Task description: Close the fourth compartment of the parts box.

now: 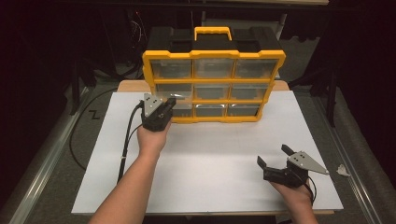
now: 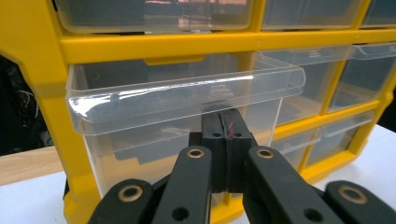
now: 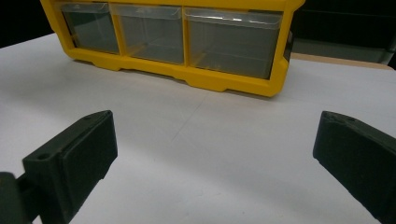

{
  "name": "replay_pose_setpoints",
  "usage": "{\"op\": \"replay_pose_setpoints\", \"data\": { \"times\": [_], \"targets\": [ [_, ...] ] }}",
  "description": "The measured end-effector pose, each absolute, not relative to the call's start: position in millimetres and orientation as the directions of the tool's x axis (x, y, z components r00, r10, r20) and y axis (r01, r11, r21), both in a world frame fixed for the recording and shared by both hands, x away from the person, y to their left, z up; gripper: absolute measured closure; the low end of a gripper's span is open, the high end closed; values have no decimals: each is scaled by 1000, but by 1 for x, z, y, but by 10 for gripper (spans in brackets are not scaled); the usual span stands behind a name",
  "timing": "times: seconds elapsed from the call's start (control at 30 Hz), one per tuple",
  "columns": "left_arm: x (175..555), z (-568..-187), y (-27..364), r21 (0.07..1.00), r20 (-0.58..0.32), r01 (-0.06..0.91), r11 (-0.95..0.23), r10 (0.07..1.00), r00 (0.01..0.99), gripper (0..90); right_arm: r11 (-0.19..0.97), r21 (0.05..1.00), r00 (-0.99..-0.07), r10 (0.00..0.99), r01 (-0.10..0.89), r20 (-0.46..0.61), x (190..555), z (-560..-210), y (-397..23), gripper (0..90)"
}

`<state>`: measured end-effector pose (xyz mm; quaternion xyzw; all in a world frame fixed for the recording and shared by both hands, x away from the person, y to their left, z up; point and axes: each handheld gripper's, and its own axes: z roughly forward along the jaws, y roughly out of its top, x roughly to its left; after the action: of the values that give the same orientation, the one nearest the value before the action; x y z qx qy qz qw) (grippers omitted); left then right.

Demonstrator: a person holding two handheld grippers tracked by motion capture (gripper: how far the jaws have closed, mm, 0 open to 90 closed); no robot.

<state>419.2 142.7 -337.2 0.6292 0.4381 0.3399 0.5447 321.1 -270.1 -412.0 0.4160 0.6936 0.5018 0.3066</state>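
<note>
The yellow organizer (image 1: 214, 86) stands upright at the far edge of the white bench (image 1: 210, 163), its clear drawers facing the person. The left gripper (image 2: 224, 140) sits at the organizer's lower-left corner – jaws pressed together, tips just under the lip of a pulled-out clear drawer (image 2: 182, 107); whether they pinch any part of it cannot be told. The right gripper (image 1: 273, 158) rests well in front of the organizer's right end – jaws spread wide, holding nothing.
</note>
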Motion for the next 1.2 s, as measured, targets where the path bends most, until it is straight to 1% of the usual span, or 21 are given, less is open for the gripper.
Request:
{"op": "replay_pose_setpoints", "data": {
  "times": [0.5, 0.63, 0.77, 1.0, 1.2],
  "targets": [
    [441, -335, 141, 980, -41, 198, -33, 933, 358, 897, 130, 955, -458, 889, 268, 8, 321, -411, -274, 10],
    [448, -334, 142, 978, -54, 206, -20, 937, 345, 897, 129, 955, -458, 889, 268, 8, 321, -411, -274, 10],
    [453, -333, 143, 976, -46, 216, -27, 944, 326, 897, 128, 955, -457, 889, 267, 9, 321, -411, -275, 11],
    [455, -332, 143, 975, -45, 218, -29, 944, 327, 897, 123, 955, -457, 889, 269, 14, 321, -412, -277, 11],
    [449, -333, 145, 971, -37, 233, -46, 941, 337, 896, 130, 954, -461, 887, 268, 8, 321, -412, -275, 11]
  ]
}}
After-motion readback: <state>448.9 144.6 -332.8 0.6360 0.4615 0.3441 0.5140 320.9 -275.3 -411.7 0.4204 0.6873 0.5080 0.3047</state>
